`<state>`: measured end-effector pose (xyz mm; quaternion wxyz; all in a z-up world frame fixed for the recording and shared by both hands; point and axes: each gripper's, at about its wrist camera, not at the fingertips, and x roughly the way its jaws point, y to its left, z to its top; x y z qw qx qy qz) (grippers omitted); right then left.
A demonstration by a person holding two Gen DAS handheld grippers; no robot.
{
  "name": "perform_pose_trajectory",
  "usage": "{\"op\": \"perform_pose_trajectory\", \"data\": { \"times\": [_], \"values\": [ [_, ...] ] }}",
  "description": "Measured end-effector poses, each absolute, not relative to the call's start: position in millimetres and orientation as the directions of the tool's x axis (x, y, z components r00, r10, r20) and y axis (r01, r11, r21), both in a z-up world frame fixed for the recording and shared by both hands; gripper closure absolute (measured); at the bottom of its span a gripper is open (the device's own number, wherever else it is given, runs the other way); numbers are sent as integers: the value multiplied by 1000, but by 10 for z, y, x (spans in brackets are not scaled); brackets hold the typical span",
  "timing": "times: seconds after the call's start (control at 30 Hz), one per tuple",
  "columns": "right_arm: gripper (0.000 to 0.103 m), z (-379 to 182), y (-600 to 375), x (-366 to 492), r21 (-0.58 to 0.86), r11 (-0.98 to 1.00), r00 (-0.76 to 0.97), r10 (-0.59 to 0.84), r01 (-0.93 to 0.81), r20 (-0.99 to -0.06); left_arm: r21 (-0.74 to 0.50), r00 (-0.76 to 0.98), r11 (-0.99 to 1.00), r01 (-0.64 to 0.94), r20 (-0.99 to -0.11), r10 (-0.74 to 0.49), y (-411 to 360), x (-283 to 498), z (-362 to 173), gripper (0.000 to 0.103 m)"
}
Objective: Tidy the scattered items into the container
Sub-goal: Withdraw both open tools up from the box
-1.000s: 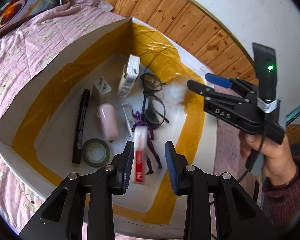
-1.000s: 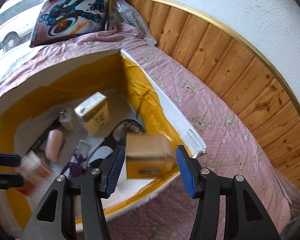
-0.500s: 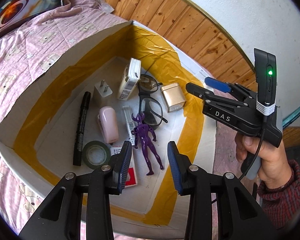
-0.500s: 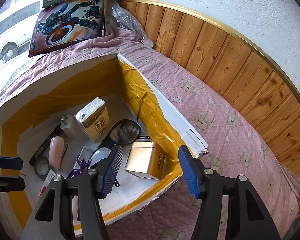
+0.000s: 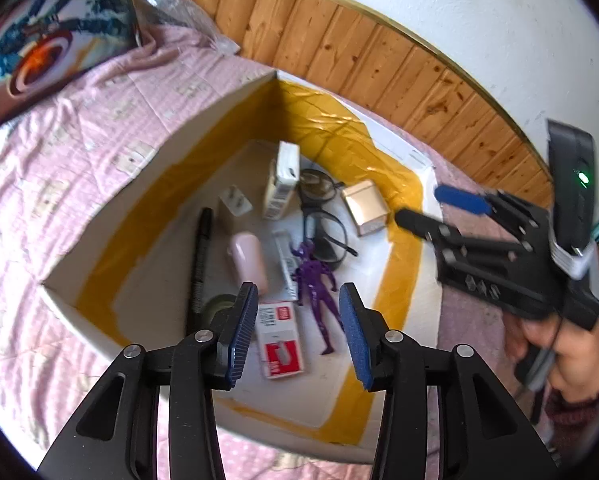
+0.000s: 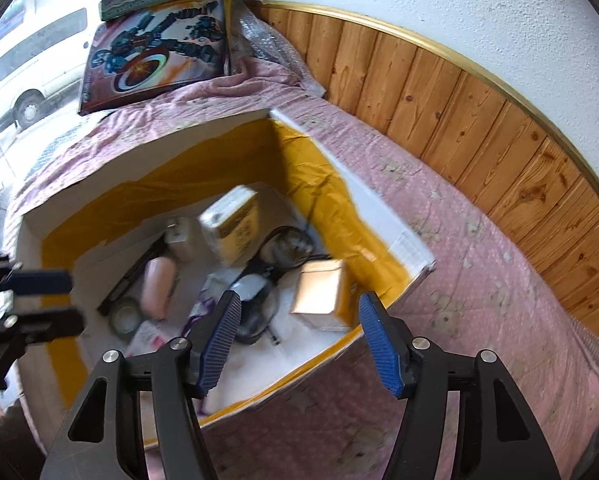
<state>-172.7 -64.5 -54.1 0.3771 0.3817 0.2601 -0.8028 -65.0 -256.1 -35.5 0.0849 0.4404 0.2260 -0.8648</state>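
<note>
Both my grippers, left and right, are opening, nothing between the fingers. Swinging carelessly, I might clip the box wall and jolt the glasses.

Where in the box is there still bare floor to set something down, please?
Bare floor lies along the near wall of the box, right of the purple figure and below the gold box. The far corner, around the glasses and white carton, is crowded.
</note>
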Motion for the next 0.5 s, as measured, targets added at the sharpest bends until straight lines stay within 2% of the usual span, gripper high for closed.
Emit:
{"op": "perform_pose_trajectory", "data": {
  "times": [0.17,0.5],
  "values": [
    [35,-540,-591,-1356,-88,-568,-389,-434,818,-813,-260,-598,-895,363,-802,-9,-2565,-541,-267,55],
    [35,-429,-484,-788,-7,-559,-333,-485,829,-809,-220,-608,-901,373,-792,-59,-2524,-307,-89,53]
  ]
}}
